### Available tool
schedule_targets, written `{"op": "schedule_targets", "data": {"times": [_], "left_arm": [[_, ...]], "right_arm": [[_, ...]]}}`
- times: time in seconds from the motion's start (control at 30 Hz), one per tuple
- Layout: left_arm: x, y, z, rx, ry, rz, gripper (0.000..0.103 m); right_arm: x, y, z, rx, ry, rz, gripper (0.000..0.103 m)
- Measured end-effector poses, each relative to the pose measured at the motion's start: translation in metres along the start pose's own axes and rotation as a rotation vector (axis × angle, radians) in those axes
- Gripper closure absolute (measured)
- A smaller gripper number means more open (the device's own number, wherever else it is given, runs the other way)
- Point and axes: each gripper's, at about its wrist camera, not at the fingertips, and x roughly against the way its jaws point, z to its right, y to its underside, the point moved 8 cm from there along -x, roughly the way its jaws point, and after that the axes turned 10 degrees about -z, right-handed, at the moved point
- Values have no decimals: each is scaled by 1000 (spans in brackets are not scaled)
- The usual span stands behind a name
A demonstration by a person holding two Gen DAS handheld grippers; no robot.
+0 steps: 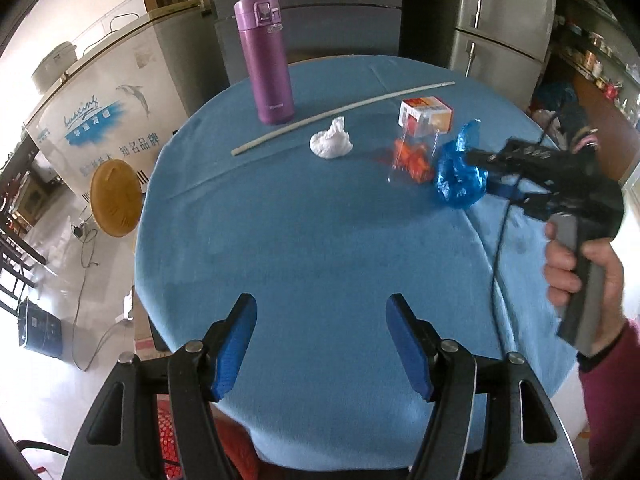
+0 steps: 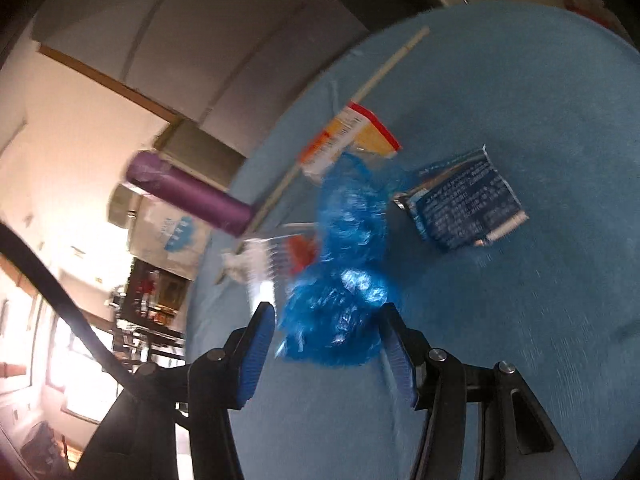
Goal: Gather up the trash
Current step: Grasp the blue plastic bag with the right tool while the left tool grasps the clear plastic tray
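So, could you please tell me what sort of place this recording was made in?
Most likely a home kitchen or dining area. A round table with a blue tablecloth stands near a tall silver fridge and a white chest freezer, and shelves of jars line the right wall.

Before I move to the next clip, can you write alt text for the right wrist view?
The right gripper sits open around a crumpled blue plastic bag on a blue tablecloth; the blurred image does not settle contact. Beyond lie a blue foil wrapper, an orange-and-white carton, a thin pale stick and a purple flask.
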Motion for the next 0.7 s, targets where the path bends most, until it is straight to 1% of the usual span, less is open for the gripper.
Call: {"op": "schedule_targets", "data": {"times": [0.03,0.07,0.1,0.2,0.27,0.4,0.53,0.63,0.7], "left_arm": [[-2,-6,1,1,4,-1,35],[-4,-9,2,1,6,-3,35],[-7,-16,4,2,11,-4,35],[-15,-34,11,-3,38,3,35],[-25,-50,19,-5,66,-3,34],[-46,-82,41,-8,105,-2,34],[-65,-113,65,-7,158,4,30],[-80,-134,81,-12,168,3,27],[-95,-146,90,-10,171,-16,27]], "right_arm": [[-9,-2,1,-4,-8,-16,44],[-16,-4,2,-3,-11,-32,47],[-18,-4,3,-5,-20,-34,53],[-10,-3,4,13,-36,-18,61],[0,0,11,23,-23,1,61],[26,10,33,-1,-31,18,62],[51,24,52,-1,-26,27,62],[64,34,62,-4,-35,28,62],[69,39,65,1,-37,31,62]]}}
